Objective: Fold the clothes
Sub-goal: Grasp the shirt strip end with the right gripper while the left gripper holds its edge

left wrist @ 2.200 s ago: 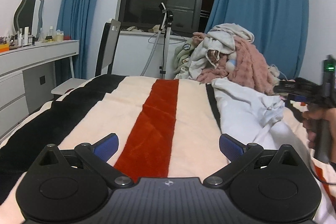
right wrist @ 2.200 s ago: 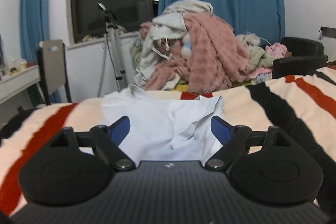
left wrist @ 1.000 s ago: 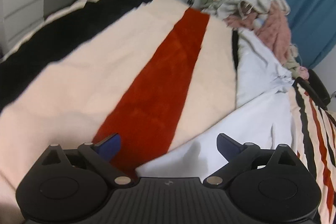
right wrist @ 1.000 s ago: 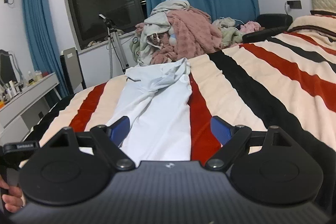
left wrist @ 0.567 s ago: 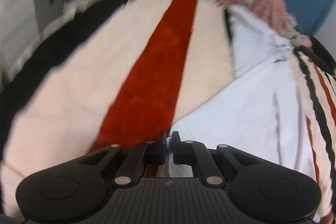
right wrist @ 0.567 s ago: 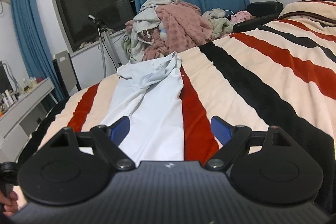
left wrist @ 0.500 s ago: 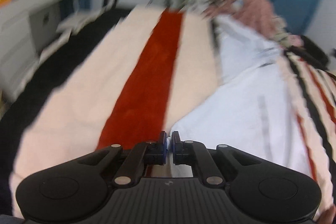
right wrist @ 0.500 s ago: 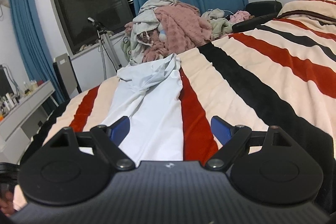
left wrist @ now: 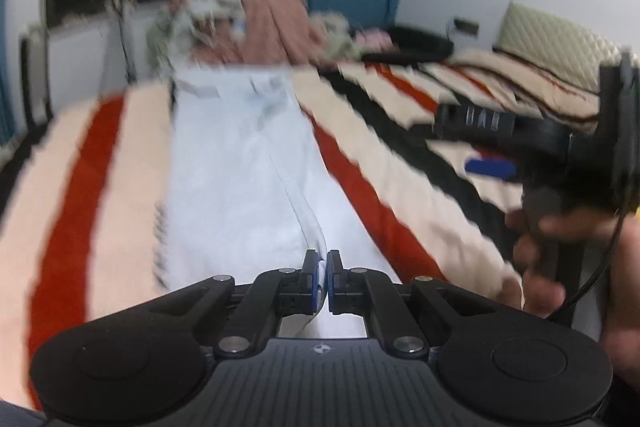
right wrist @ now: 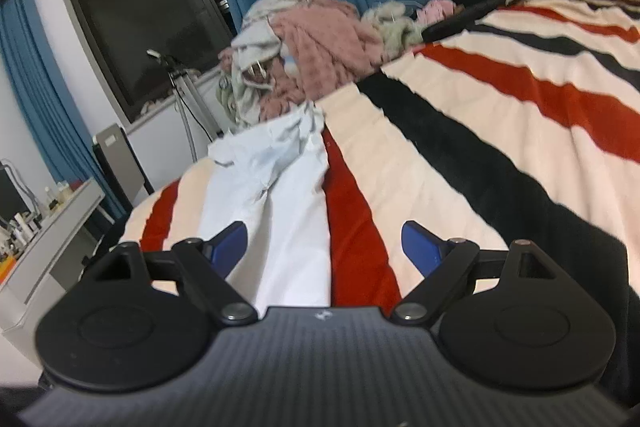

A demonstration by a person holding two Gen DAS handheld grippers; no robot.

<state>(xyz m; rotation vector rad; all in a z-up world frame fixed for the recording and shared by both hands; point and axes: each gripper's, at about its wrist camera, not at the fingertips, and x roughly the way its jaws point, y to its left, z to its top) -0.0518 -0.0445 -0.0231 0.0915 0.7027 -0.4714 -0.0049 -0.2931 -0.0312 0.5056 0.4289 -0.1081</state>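
Observation:
A white garment [left wrist: 240, 179] lies lengthwise on the striped blanket [left wrist: 80, 187], its far end bunched near the clothes pile. My left gripper [left wrist: 323, 271] is shut on the near edge of this white garment, and a raised crease runs from the jaws up the cloth. In the right wrist view the same white garment [right wrist: 280, 203] stretches away from me. My right gripper [right wrist: 324, 243] hangs open above its near end, with nothing pressed between the blue pads. From the left wrist view, the right gripper [left wrist: 492, 167] appears at the right, held by a hand [left wrist: 560, 259].
A heap of pink and beige clothes [right wrist: 316, 43] sits at the far end of the bed. A tripod [right wrist: 184, 95], a chair [right wrist: 120, 155] and a white dresser [right wrist: 52, 239] stand left of the bed. Blue curtains flank a dark window [right wrist: 140, 11].
The left gripper's jaws closed on the white garment's near edge, then swung right and lifted, rolling level. The right gripper stayed open, drifted a little and rolled slightly.

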